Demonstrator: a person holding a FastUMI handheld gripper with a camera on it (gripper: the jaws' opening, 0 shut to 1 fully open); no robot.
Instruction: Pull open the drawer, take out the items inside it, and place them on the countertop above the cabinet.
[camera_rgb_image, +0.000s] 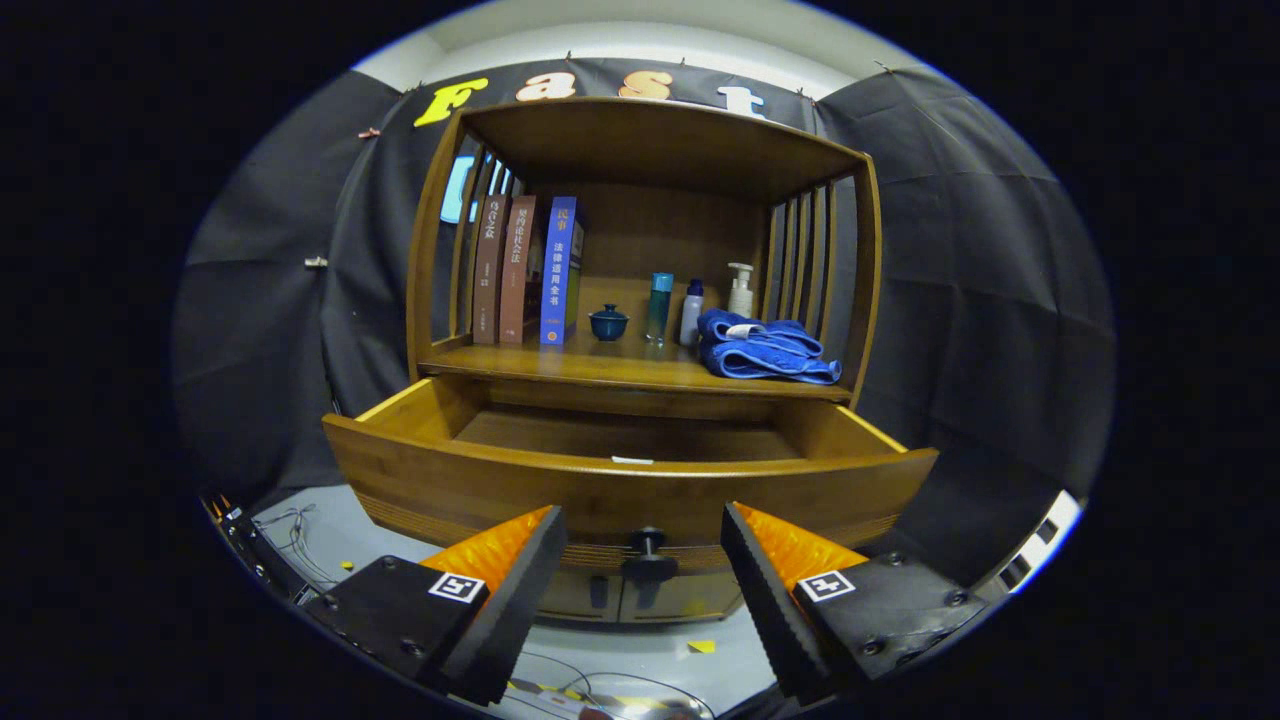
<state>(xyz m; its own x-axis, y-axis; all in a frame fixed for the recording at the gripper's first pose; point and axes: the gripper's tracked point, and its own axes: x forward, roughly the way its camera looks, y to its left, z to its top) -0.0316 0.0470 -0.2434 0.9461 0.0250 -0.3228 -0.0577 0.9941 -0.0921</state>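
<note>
The gripper (645, 545) is hovering with its fingers spread apart, the drawer knob (648, 556) sitting between them untouched. The drawer (480, 478) is standing pulled open. On the countertop (600, 368) are standing books (525, 268), a cup (608, 322), bottles (660, 305) and a towel (765, 348)

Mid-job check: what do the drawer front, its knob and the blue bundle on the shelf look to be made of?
Drawer front: seemingly varnished wood, warm brown with a soft sheen and faint grain. Knob: dark, smooth, likely metal or plastic; too small to tell. Blue bundle: soft folded cloth, probably towel, going by its rolled folds and matte look. The tool is open, fingers either side of the knob, not touching it.
</note>
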